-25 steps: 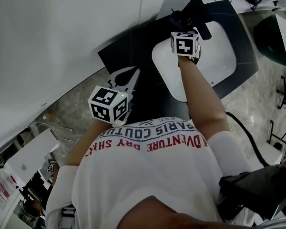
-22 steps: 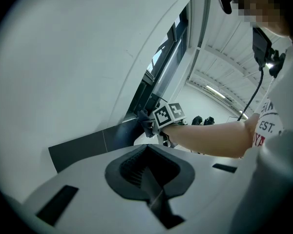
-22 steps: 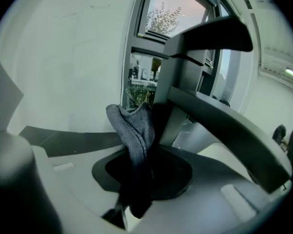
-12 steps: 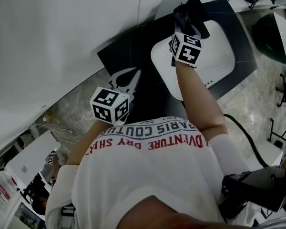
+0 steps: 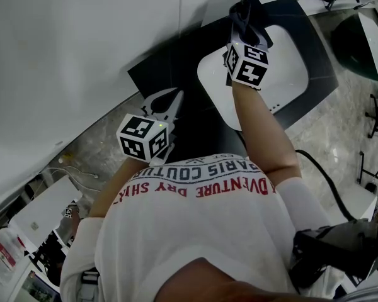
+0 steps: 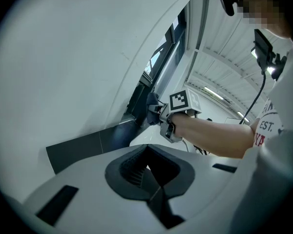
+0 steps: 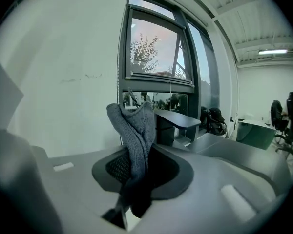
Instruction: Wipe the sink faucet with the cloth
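Since a second ago the right gripper (image 5: 244,29) has tipped and pushed toward the top of the head view, carrying the cloth (image 5: 241,12) up to the dark faucet (image 5: 263,19) at the back rim of the white sink (image 5: 290,74); the left gripper (image 5: 164,100) has hardly moved. In the right gripper view the jaws are pinched on the grey cloth, which stands up out of them in a folded peak at centre frame. The faucet's flat black spout sits just behind that peak and a little to its right, with its long axis running off toward the right of the frame. I cannot tell whether cloth and metal are actually touching. So the coming wipe likely turns on this: the faucet lies straight ahead of the fingers and slightly right, and the stroke would run along the spout's length. The left gripper hangs well apart at middle left over the dark counter (image 5: 176,61), its jaws drawn together on nothing, so the right arm is by far the nearer.
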The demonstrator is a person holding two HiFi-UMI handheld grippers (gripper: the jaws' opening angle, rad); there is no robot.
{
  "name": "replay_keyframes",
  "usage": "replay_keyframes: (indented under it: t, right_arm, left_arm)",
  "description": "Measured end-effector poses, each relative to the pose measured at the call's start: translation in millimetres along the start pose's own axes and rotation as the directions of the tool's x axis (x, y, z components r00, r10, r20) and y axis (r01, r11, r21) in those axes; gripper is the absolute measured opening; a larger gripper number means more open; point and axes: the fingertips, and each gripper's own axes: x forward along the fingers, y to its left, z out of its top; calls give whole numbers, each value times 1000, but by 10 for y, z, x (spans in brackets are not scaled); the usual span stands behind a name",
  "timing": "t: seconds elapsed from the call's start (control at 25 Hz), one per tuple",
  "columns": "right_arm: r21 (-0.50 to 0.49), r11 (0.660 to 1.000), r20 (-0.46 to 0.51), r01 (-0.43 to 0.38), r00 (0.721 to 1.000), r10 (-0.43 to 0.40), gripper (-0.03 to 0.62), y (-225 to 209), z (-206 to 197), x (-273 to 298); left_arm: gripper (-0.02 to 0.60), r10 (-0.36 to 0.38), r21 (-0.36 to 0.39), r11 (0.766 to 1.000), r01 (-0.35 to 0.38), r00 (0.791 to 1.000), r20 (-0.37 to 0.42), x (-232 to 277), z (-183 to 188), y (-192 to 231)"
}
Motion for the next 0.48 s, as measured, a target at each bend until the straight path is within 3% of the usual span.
replay_keyframes:
  t: [0.24, 0.48]
  right_arm:
    - [14, 1000, 34, 16, 999, -17, 78, -160, -58, -342]
    - [63, 995, 57, 82, 995, -85, 78, -638, -248, -751]
  left_arm:
    - [1, -13, -9, 1000, 13, 1000, -8, 34, -37, -38]
    - [2, -41, 9, 999, 41, 999, -19, 115, -25, -153]
